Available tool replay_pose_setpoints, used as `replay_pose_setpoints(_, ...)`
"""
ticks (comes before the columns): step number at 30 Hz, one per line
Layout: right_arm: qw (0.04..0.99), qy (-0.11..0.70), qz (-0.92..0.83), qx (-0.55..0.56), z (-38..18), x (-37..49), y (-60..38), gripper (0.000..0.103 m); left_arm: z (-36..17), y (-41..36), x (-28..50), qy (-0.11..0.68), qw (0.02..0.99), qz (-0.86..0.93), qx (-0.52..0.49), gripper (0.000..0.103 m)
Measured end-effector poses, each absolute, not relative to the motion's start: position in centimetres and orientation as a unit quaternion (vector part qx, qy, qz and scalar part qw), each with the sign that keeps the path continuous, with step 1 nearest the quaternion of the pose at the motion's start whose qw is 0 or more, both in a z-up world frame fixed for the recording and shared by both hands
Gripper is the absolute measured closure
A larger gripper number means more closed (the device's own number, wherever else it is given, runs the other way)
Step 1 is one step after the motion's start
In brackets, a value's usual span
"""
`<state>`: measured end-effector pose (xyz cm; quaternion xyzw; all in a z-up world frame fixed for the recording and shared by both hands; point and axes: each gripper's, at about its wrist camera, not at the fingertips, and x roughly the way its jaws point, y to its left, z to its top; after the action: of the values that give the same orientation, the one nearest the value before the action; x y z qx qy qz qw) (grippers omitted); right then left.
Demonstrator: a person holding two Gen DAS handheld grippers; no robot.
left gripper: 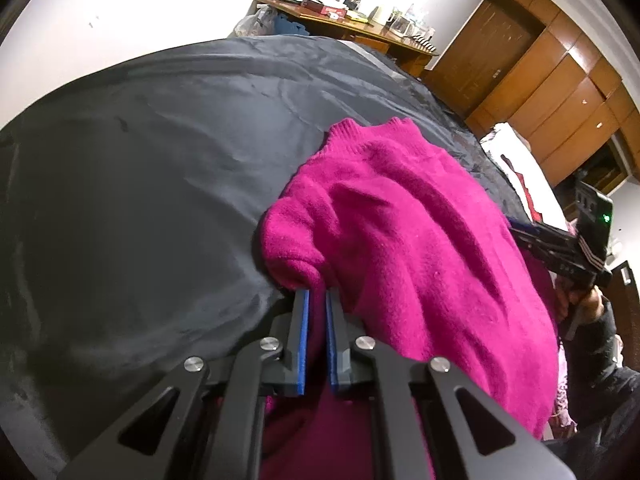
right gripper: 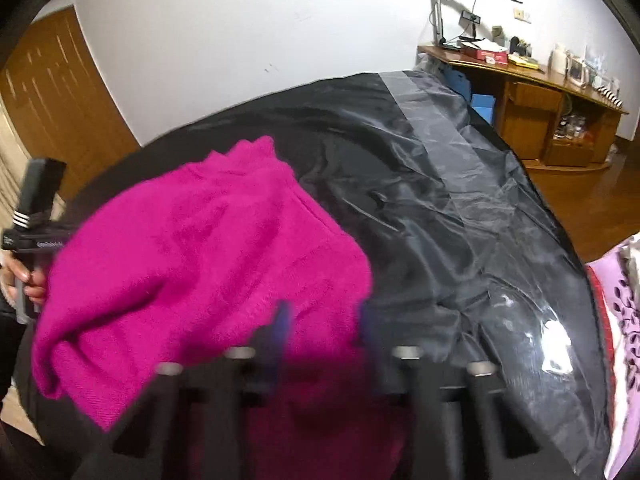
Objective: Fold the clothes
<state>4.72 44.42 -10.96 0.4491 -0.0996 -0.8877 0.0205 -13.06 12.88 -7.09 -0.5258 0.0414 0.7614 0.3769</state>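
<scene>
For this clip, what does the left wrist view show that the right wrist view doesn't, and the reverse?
Only the left wrist view: the left gripper, sharp, blue pads nearly closed on a fold of the magenta knitted sweater; also the tall brown wooden wardrobe.

Only the right wrist view: the blurred right gripper, fingers spread, sweater edge lying between them; a grey taped strip across the black sheet; a wooden door.

Both: the sweater on the black sheet, the cluttered wooden desk and the white wall.

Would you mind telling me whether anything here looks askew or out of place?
The magenta knitted sweater lies bunched and creased on the dark grey sheet, one fold pinched in the left tongs. A strip of clear tape patches the sheet.
</scene>
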Motion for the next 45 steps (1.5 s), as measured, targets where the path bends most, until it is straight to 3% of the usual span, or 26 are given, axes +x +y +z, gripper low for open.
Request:
replay_pose_setpoints(1, 0.022, -0.103, -0.887, 0.449, -11.0, 4.8, 44.4, 0.092, -7.1, 12.8, -13.1, 0.039, 0.370, 0.764, -0.526, 0.095)
replay_pose_setpoints(4, 0.029, -0.119, -0.893, 0.432, -10.3, 5.2, 44.3, 0.094, -7.4, 11.7, -13.4, 0.022, 0.354, 0.770, -0.531, 0.095)
replay_pose_setpoints(11, 0.043, -0.128, -0.904, 0.406, -8.6, 5.6, 43.9, 0.094, -7.4, 11.0, -14.2, 0.015, 0.343, 0.773, -0.533, 0.094)
replay_pose_setpoints(31, 0.018, -0.157, -0.879, 0.449, -11.1, 3.2, 44.9, 0.092, -7.6, 13.5, -14.6, 0.024, 0.348, 0.774, -0.529, 0.086)
replay_pose_setpoints(45, -0.188, 0.106, -0.944, 0.248, -1.3, 7.0, 39.1, 0.097, -7.7, 13.0, -13.5, 0.009, 0.353, 0.775, -0.524, 0.085)
